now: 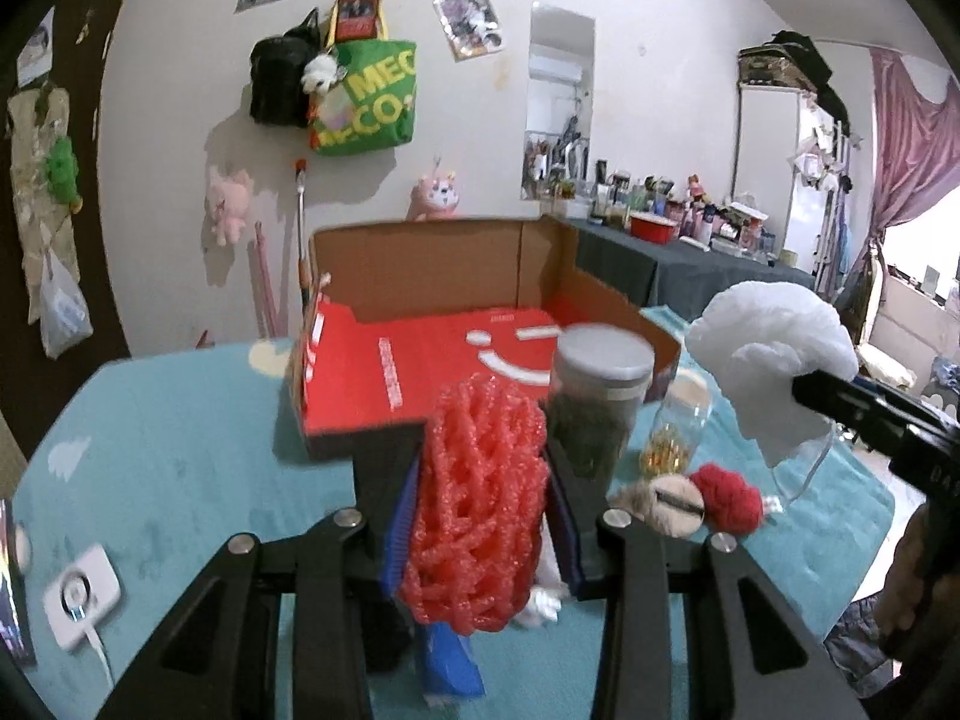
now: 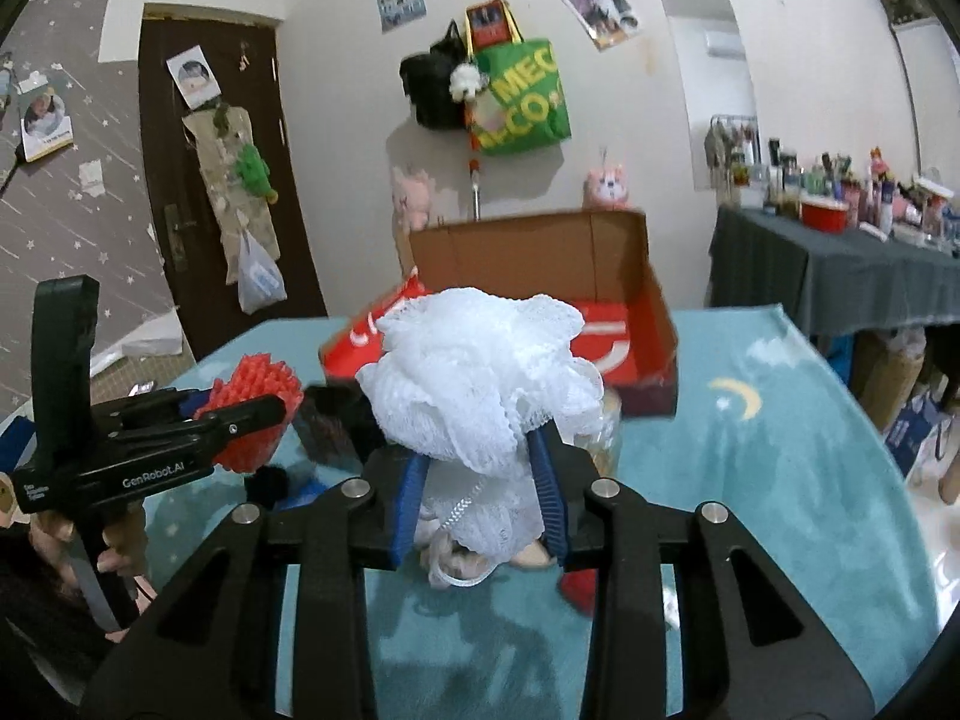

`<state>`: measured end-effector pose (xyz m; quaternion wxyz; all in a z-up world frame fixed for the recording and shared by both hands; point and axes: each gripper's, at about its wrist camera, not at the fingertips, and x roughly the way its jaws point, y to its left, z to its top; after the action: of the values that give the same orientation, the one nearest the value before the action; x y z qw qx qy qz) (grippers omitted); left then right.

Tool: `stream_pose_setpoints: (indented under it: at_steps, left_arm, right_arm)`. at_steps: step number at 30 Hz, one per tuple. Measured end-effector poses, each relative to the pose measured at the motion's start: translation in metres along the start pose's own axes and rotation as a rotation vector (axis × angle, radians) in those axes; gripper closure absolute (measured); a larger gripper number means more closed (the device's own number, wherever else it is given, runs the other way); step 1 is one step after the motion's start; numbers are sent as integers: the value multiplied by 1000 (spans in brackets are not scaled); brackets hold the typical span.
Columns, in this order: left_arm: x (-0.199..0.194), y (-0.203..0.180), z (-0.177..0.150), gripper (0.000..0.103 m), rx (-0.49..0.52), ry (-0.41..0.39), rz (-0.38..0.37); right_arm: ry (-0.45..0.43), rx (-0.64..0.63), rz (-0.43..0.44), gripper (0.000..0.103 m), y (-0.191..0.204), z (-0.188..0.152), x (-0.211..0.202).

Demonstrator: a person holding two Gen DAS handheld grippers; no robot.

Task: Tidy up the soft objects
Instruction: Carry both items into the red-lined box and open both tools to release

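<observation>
My left gripper [image 1: 480, 516] is shut on a red foam net sleeve [image 1: 477, 498], held above the teal tablecloth [image 1: 180, 450]. My right gripper [image 2: 483, 498] is shut on a white mesh bath pouf [image 2: 480, 372], lifted over the table. In the left wrist view the white mesh bath pouf [image 1: 774, 354] hangs at the right from the right gripper's dark fingers [image 1: 852, 402]. The right wrist view shows the left gripper [image 2: 252, 420] with the red foam net sleeve [image 2: 255, 408] at the left. An open red cardboard box [image 1: 432, 360] [image 2: 654, 324] lies ahead of both.
On the cloth stand a grey-lidded jar [image 1: 594, 402] and a clear jar with gold bits [image 1: 675, 432]. A red pompom [image 1: 729, 495] and a beige fluffy thing [image 1: 660, 501] lie beside them. A white device with a cable [image 1: 81, 597] sits at the near left. A cluttered dark table [image 2: 840, 264] stands at the right.
</observation>
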<state>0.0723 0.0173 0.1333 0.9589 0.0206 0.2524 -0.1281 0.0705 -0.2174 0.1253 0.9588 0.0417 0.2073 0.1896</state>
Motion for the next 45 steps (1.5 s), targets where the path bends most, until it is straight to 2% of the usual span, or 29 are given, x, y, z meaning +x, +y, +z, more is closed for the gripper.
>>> stream_pose_setpoints:
  at_steps: [6,10,13,17,19,23,26,31,38,45]
  left_arm:
    - [13,5,34,63,43,-9,-20]
    - [24,8,57,63,70,-8,-35]
    - [41,13,74,63,80,10,-27]
    - [73,19,101,63,104,38,-38]
    - [97,23,114,63,113,75,-47]
    - [156,32,144,63,137,147,-50]
    - [194,39,156,63,141,209,-48]
    - [254,54,160,63,115,324,-43]
    - [303,56,150,63,86,422,-62]
    - [330,56,142,62,78,438,-45]
  right_arm:
    - [-45,-28,9,76,-11,36,5]
    - [-47,-25,33,85,-20,54,18]
    - [-47,-51,21,93,-25,69,31]
    - [-29,-64,40,96,-36,93,59]
    - [1,-85,41,96,-39,106,81]
    - [134,-98,61,97,-53,126,154]
    - [225,-101,32,97,-66,140,216]
    - [341,-77,8,97,-84,154,283]
    - [476,-147,-99,97,-84,147,343]
    - [516,-160,-119,97,-80,136,370]
